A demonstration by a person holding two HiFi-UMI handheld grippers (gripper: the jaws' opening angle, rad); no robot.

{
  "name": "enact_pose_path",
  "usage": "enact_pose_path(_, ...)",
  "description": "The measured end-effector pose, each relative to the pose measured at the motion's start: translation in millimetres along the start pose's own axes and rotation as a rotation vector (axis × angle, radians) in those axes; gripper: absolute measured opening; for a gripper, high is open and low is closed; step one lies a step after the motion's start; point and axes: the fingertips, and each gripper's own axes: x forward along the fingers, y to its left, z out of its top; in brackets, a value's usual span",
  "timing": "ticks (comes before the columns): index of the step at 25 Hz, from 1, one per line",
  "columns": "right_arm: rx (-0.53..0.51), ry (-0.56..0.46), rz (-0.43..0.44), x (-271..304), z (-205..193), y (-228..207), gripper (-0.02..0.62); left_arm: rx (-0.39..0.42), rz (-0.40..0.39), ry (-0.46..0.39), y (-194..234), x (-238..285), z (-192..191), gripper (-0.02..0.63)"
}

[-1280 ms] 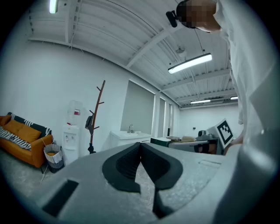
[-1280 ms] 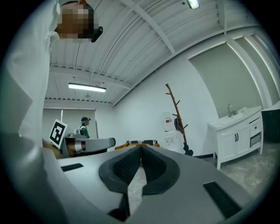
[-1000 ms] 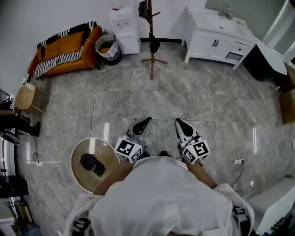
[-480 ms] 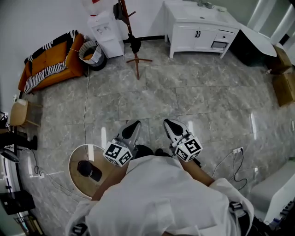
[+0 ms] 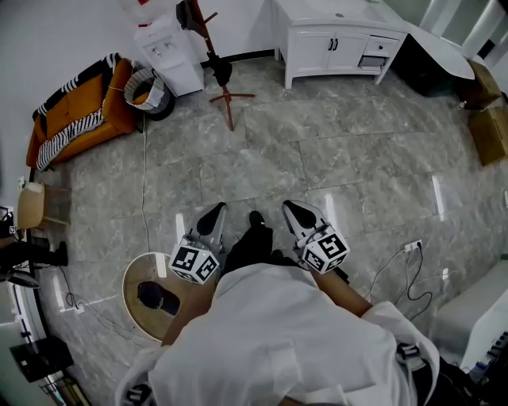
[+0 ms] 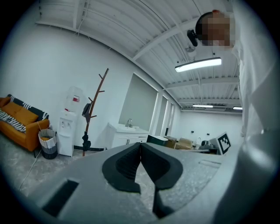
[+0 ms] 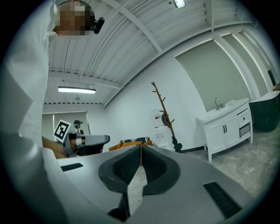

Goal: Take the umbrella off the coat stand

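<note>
A brown wooden coat stand [image 5: 213, 59] rises by the far wall, several steps ahead of me. A dark thing [image 5: 190, 14] hangs from an upper branch and a second dark bundle [image 5: 221, 72] sits lower on the pole; I cannot tell which is the umbrella. The left gripper view shows the stand [image 6: 91, 118] far off to the left, and the right gripper view shows the stand [image 7: 165, 116] beyond the jaws. My left gripper [image 5: 212, 214] and right gripper [image 5: 293, 209] are held level in front of my body. Both are shut with nothing between the pads, seen close in the left gripper [image 6: 140, 145] and right gripper [image 7: 140, 147] views.
An orange sofa [image 5: 75, 119], a waste basket [image 5: 147, 87] and a water dispenser [image 5: 167, 47] stand left of the stand. A white sink cabinet [image 5: 333, 40] is to its right. A round wooden table [image 5: 139, 277] carries a dark object beside my left arm. Cables [image 5: 405, 270] lie on the floor at right.
The person has stepped forward: the coat stand and furniture slid left and up in the head view, and a foot now shows between the grippers. Both grippers stayed shut.
</note>
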Motion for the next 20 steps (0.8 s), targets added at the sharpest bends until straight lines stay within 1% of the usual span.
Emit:
enact_pose_path(5,-0.008,0.029,0.004,36,6,-30,0.015,-0.062,0.053,-0.011,49,30,0,0.015)
enact_pose_path(9,-0.023,0.065,0.016,75,16,-53,0.015,-0.088,0.064,-0.040,84,64,10,0.016)
enact_pose_path(12,-0.026,0.064,0.019,111,33,-68,0.015,-0.105,0.069,-0.058,116,91,25,0.017)
enact_pose_path(17,-0.044,0.077,0.033,170,55,-88,0.015,-0.101,0.047,-0.078,159,133,54,0.017)
enact_pose_path(20,-0.046,0.076,0.029,204,62,-103,0.015,-0.103,0.015,-0.060,182,156,57,0.016)
